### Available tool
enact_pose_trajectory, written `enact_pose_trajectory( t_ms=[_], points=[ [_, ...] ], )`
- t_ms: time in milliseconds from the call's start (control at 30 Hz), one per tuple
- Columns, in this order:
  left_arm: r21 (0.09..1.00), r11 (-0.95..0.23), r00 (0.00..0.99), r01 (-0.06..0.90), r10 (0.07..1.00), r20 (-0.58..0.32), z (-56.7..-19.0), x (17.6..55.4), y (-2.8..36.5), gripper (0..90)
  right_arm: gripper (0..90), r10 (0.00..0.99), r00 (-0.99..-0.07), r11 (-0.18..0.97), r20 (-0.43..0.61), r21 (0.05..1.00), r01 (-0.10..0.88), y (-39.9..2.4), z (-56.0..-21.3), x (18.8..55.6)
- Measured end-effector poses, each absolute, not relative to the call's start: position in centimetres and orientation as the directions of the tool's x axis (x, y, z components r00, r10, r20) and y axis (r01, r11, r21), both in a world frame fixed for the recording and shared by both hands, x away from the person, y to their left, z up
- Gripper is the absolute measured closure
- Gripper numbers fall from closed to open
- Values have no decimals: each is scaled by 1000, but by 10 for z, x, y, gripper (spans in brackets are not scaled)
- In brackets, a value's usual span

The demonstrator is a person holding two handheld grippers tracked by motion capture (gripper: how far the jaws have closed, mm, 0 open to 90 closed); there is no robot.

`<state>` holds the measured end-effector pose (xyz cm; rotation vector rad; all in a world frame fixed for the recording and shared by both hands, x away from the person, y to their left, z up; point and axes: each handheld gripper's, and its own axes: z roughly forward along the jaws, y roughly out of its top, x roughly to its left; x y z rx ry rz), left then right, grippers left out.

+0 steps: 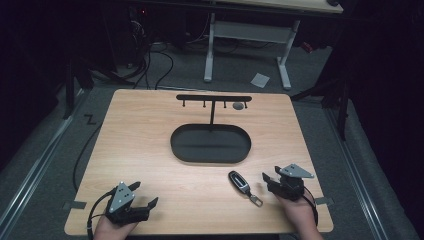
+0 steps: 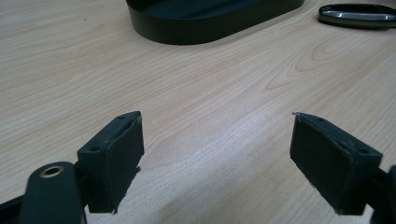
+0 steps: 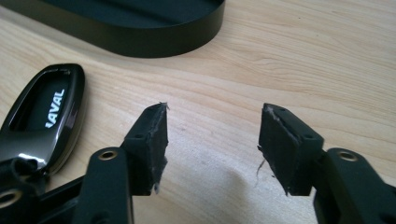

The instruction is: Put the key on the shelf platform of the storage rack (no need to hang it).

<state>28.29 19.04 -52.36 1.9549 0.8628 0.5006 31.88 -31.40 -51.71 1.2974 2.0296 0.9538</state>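
Observation:
A black car key fob [image 1: 239, 181] lies on the wooden table [image 1: 150, 140], with a metal clip [image 1: 256, 200] at its near end. My right gripper [image 1: 270, 175] rests just right of it, open, with nothing between its jaws. In the right gripper view the key fob [image 3: 42, 114] lies left of my right gripper [image 3: 212, 140]. My left gripper [image 1: 145, 194] sits at the near left corner, open wide and holding nothing. In the left gripper view, bare wood shows around my left gripper [image 2: 217, 154], and the key fob [image 2: 357, 15] lies far off at the top right.
A black oval tray [image 1: 176, 145] sits mid-table, and a T-shaped hook stand [image 1: 212, 100] rises from its far side. A small grey round thing [image 1: 238, 106] sits by the bar's right end. The tray's wall [image 3: 140, 44] lies ahead of the right gripper. Dark floor and cables surround the table.

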Motion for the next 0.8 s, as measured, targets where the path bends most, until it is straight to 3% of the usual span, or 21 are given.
enact_pose_trajectory(
  t_ms=[800],
  points=[
    [862,-348,692,368,722,-4,-525,287,186,181,284,923,-375,298,-91,786,542,-315,-520,316]
  ],
)
